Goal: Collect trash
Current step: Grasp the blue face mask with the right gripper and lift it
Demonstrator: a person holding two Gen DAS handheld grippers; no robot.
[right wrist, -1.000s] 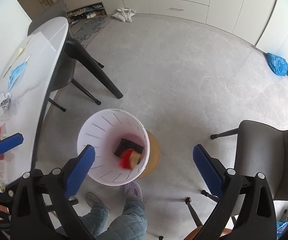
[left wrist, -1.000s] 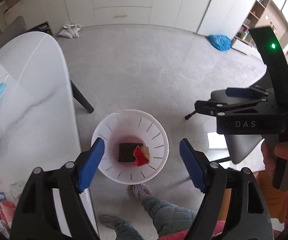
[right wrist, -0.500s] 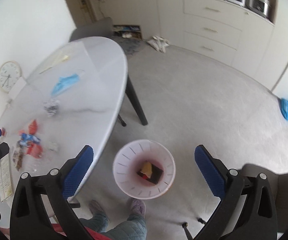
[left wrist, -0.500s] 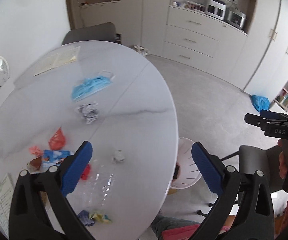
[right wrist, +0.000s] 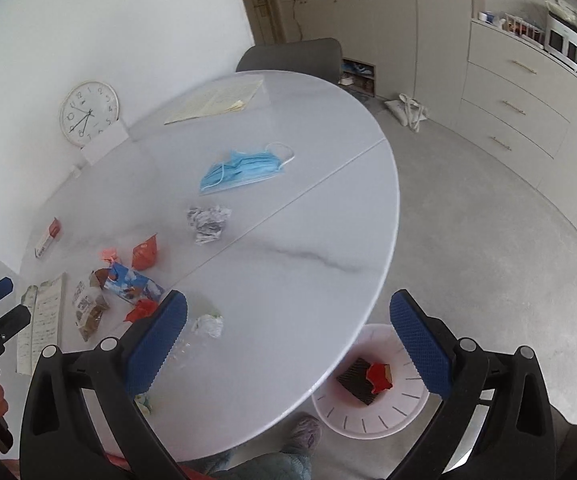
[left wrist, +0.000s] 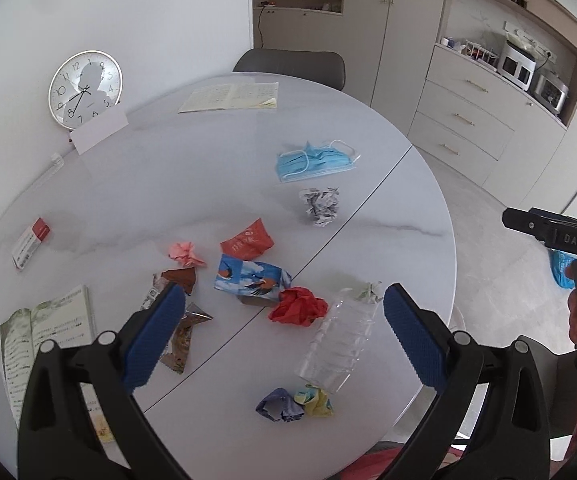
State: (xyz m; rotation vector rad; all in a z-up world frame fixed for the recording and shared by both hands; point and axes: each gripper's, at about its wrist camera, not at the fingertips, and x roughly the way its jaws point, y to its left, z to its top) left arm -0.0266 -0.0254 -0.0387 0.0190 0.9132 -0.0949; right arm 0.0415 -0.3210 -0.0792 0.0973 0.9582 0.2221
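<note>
The trash lies scattered over the round white table (left wrist: 368,216). Nearest my left gripper (left wrist: 284,334) are a red crumpled paper (left wrist: 298,306) and a crushed clear plastic bottle (left wrist: 340,344). A bird-print wrapper (left wrist: 252,278) sits just beyond the red paper, a crumpled newspaper ball (left wrist: 320,206) and a blue face mask (left wrist: 314,162) lie farther off, and small blue and yellow wads (left wrist: 294,402) lie at the near edge. The left jaws have just been opening and now stand wide apart with nothing between them. My right gripper (right wrist: 288,338) is also spread wide and empty, above the table's right edge. The white bin (right wrist: 368,426) sits on the floor below that edge and holds a dark sponge-like piece and red scraps.

I judge the next pick is best done one item at a time: drop straight over the red paper, straddle it, and close without nudging the bottle.

The table edge cuts off part of the bin, and my right finger hides most of the bottle in the right view.
</note>
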